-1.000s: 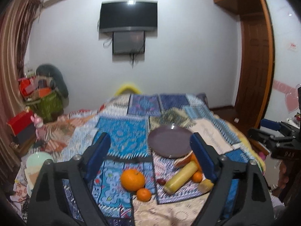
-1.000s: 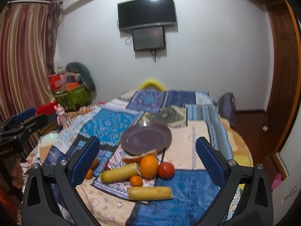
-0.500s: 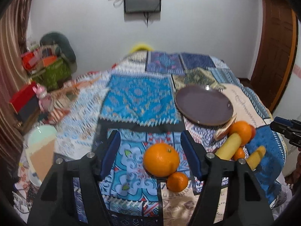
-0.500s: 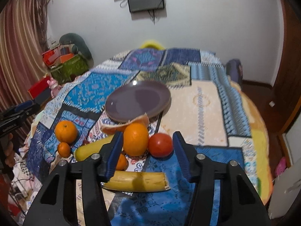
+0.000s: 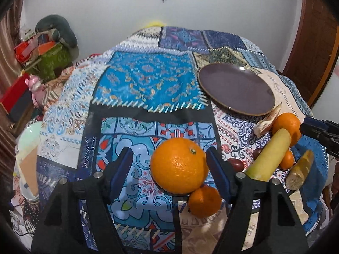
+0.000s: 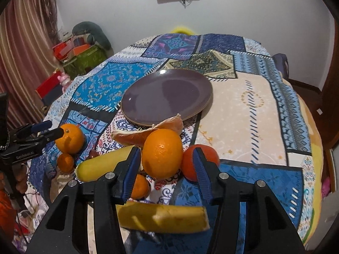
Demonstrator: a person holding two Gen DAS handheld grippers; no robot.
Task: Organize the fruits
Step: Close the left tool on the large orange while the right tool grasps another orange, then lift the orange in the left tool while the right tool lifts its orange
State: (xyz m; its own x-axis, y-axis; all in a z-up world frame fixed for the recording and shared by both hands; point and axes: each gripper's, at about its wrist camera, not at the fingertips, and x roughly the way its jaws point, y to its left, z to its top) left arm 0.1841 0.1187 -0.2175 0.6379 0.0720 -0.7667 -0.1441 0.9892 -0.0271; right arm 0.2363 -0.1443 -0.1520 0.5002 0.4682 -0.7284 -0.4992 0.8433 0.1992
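A purple plate (image 5: pixel 237 89) (image 6: pixel 167 95) lies on the patchwork cloth. My left gripper (image 5: pixel 169 169) is open around a large orange (image 5: pixel 180 166); its right pad is at the fruit, the left pad stands apart. A small mandarin (image 5: pixel 204 201) sits just below it. My right gripper (image 6: pixel 167 165) is open around another large orange (image 6: pixel 162 153), pads close on both sides. A red tomato (image 6: pixel 208 154) lies right of it, a yellow banana piece (image 6: pixel 101 165) left, another banana piece (image 6: pixel 163 218) under the gripper, a peel (image 6: pixel 146 131) behind.
The left gripper also shows at the left edge of the right wrist view (image 6: pixel 38 135), by its orange (image 6: pixel 70 138). A small mandarin (image 6: pixel 139 186) and a dark date (image 5: pixel 236 164) lie among the fruit. Boxes and a green bag (image 5: pixel 48 59) stand beside the bed.
Both grippers have come down and forward onto the fruit pile. Each has narrowed from wide open and now brackets a large orange.
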